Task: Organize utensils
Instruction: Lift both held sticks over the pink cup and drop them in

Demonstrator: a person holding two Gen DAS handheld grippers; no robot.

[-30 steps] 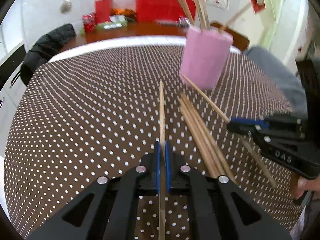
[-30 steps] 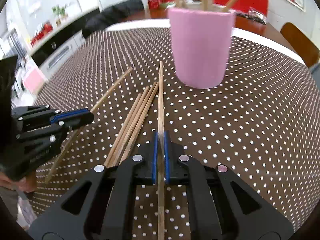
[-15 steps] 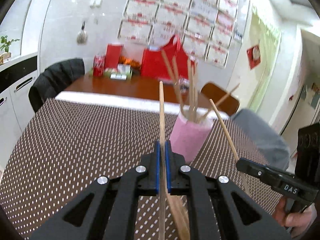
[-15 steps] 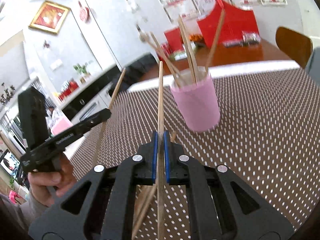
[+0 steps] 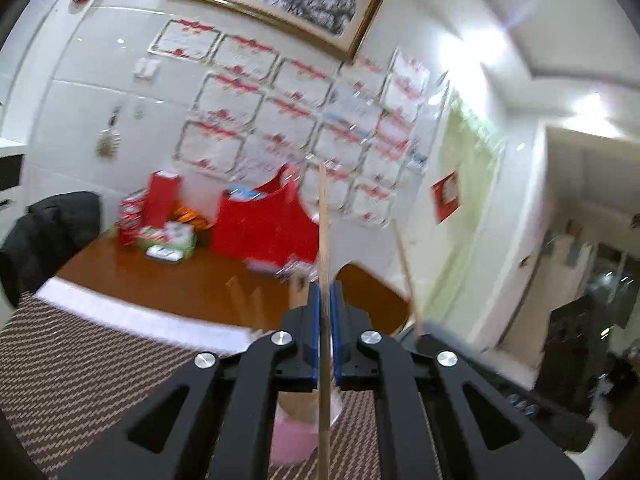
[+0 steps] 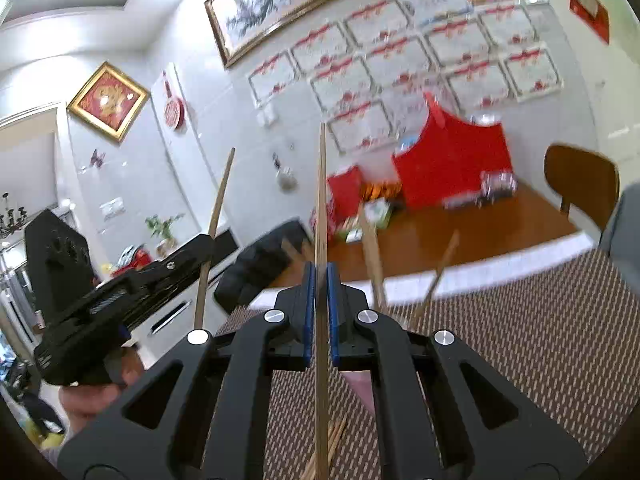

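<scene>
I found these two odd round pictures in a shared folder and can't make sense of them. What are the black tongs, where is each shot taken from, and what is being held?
There is no robot here. A person holds a pair of hand-operated black tongs in each hand, and a wide-angle camera on each pair looks forward along its two fingers, which is why the pictures bulge.

One picture comes from the left tongs, the other from the right tongs. Each is shut on one wooden chopstick: the left chopstick and the right chopstick.

The right view also shows the left tongs from the side, with the person's hand on the grip.

Below is a table with a dotted brown tablecloth. On it stands a pink cup with more chopsticks in it, and a few loose chopsticks lie beside it.
</scene>
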